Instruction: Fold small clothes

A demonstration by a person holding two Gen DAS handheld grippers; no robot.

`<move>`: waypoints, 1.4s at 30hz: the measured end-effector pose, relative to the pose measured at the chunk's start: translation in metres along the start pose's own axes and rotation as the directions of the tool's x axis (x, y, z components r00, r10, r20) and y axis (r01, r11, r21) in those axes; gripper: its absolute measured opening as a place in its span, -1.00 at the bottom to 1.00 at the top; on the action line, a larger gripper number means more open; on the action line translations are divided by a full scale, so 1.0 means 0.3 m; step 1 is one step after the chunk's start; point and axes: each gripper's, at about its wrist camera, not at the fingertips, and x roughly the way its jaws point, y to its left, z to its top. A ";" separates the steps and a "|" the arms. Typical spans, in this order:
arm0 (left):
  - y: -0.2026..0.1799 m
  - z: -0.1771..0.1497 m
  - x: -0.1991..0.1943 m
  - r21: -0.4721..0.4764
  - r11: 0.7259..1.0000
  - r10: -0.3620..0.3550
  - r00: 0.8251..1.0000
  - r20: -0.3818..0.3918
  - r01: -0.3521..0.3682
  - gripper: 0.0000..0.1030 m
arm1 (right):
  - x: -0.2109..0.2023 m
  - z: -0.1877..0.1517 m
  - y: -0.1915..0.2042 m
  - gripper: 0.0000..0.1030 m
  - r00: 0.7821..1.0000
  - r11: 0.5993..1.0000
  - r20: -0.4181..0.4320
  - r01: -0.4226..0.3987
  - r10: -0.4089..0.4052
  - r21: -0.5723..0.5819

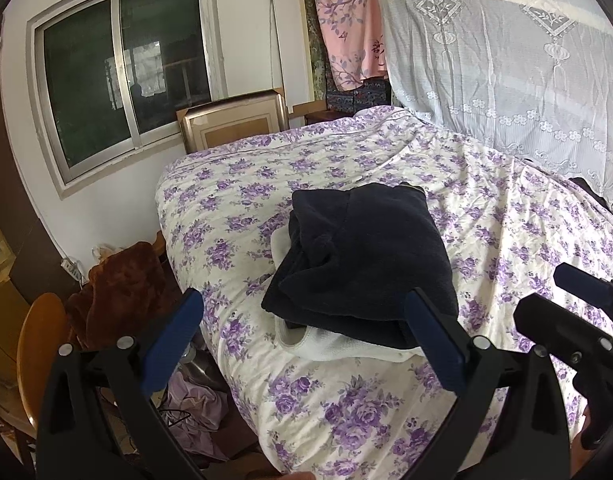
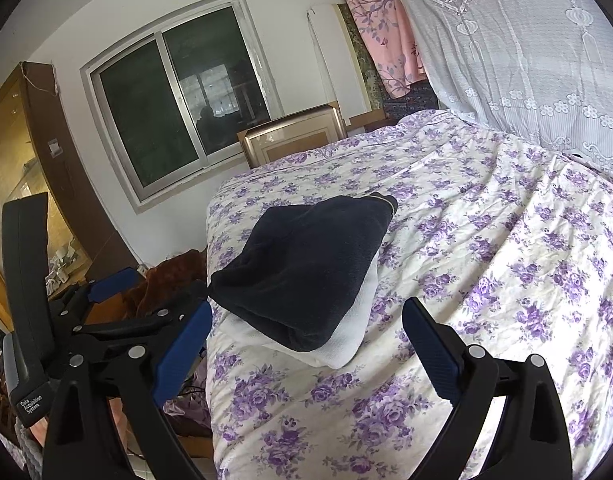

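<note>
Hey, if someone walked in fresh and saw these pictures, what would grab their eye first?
First, the dark navy garment, folded and stacked on a white garment near the edge of the purple-flowered bedspread. Next, the left gripper and right gripper, both open and empty, short of the pile.

Your dark top (image 1: pixel 362 256) lies folded on the bed (image 1: pixel 506 240), near its corner on the window (image 1: pixel 122 80) side. It is navy or black, thick and soft-looking, folded into a rough rectangle with a bunched, rumpled fold along the edge facing the window. A thin pale trim shows at its far corner. It rests on a white garment (image 1: pixel 338 346), also folded flat, whose edges stick out beneath it on the near side and the window side. In your right view the dark top (image 2: pixel 306 268) covers most of the white garment (image 2: pixel 346 344).
</note>
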 end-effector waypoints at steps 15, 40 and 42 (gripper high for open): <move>0.004 -0.006 0.003 -0.003 1.000 0.003 1.000 -0.001 -0.003 0.90 | 0.001 0.002 0.007 0.89 1.000 1.000 -0.004 0.000 0.000 0.000; 0.001 -0.008 -0.001 -0.007 1.000 -0.004 1.000 -0.012 0.004 0.90 | -0.002 0.004 0.006 0.89 1.000 1.000 -0.001 -0.003 0.003 0.000; 0.001 -0.007 0.000 -0.005 1.000 -0.003 1.000 -0.012 0.003 0.90 | -0.003 0.004 0.006 0.89 1.000 1.000 -0.002 -0.001 0.001 -0.001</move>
